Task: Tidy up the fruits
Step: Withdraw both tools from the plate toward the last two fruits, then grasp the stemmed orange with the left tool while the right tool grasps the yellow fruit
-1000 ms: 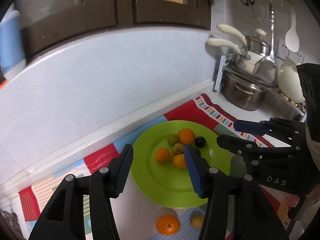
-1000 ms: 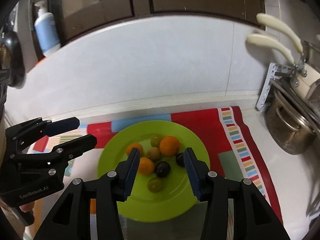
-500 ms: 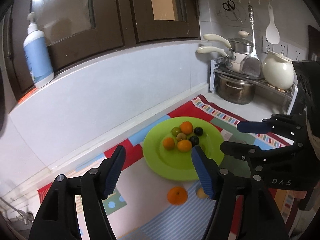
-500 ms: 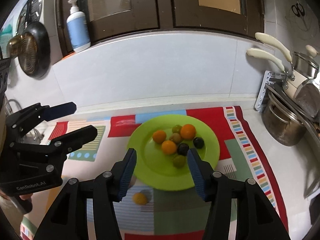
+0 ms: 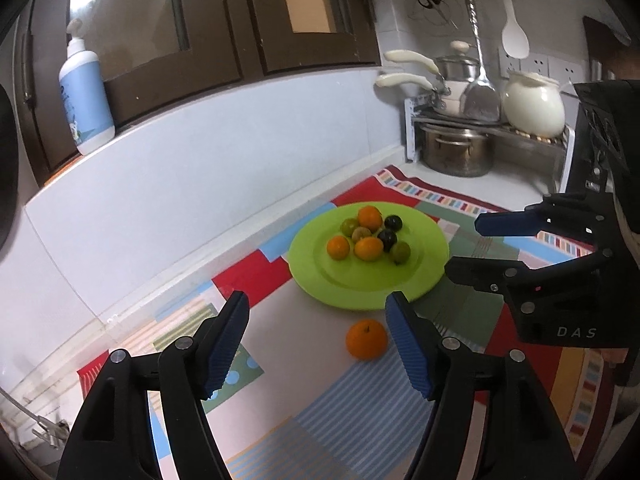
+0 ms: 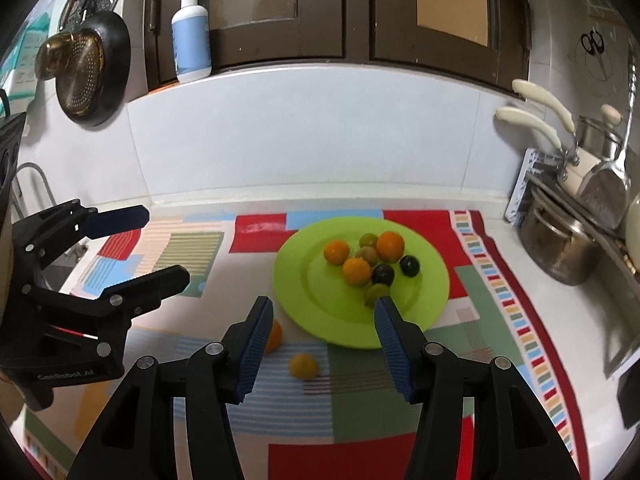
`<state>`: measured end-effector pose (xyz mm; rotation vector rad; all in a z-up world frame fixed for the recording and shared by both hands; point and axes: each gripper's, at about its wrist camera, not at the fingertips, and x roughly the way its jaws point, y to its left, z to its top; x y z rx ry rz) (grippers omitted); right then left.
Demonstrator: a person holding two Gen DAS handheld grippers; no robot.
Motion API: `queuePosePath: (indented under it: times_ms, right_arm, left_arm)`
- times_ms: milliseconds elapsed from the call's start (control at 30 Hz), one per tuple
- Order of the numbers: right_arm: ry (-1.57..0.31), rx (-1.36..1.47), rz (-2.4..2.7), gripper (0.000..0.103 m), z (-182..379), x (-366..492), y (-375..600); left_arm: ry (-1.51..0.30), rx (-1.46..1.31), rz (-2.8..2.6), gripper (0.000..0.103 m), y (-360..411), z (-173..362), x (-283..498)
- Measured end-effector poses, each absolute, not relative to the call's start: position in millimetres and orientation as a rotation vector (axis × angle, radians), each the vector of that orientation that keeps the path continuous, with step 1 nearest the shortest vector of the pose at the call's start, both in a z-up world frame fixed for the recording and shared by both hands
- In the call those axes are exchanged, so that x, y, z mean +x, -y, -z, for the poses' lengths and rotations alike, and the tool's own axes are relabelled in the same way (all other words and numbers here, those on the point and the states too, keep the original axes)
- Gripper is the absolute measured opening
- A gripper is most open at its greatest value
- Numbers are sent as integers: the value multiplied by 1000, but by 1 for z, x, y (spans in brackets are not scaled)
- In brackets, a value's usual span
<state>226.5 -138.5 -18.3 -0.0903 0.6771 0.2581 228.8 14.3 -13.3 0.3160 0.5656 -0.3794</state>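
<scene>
A green plate (image 6: 424, 312) is sitting on a patchwork mat (image 6: 516, 316) on the kitchen counter, carrying a cluster of fruit: three oranges (image 6: 356, 271), several small green fruits (image 5: 400, 253) and two dark plums (image 6: 383, 274). The cluster is lying toward the plate's 1 o'clock side in the right wrist view.

Off the plate, a loose orange (image 5: 367, 339) is resting on the mat just beyond the plate's 6 o'clock edge in the left wrist view. A smaller yellow fruit (image 6: 303, 365) is lying near it.

The left gripper (image 5: 316, 340) is hanging above the mat, its jaws opening, gripping nothing; the loose orange is showing between its fingers but is untouched. The right gripper (image 6: 320, 340) is standing released and empty, above the plate's near rim.

A soap bottle (image 6: 191, 36) is standing on the ledge at 11 o'clock, and pots (image 6: 560, 248) are sitting at 3 o'clock.
</scene>
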Motion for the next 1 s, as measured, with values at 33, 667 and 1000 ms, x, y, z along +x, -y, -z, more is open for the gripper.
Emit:
queuePosePath:
  times_ms: [33, 667, 1000]
  right_arm:
    - [-684, -96, -257, 54, 23, 226, 137]
    - [-858, -159, -321, 53, 87, 246, 127]
    - [-917, -136, -359, 46, 103, 263, 128]
  left_arm:
    - [-568, 324, 394, 70, -14, 17, 229]
    - [-655, 437, 584, 70, 5, 84, 258]
    - [-723, 412, 642, 62, 13, 99, 277]
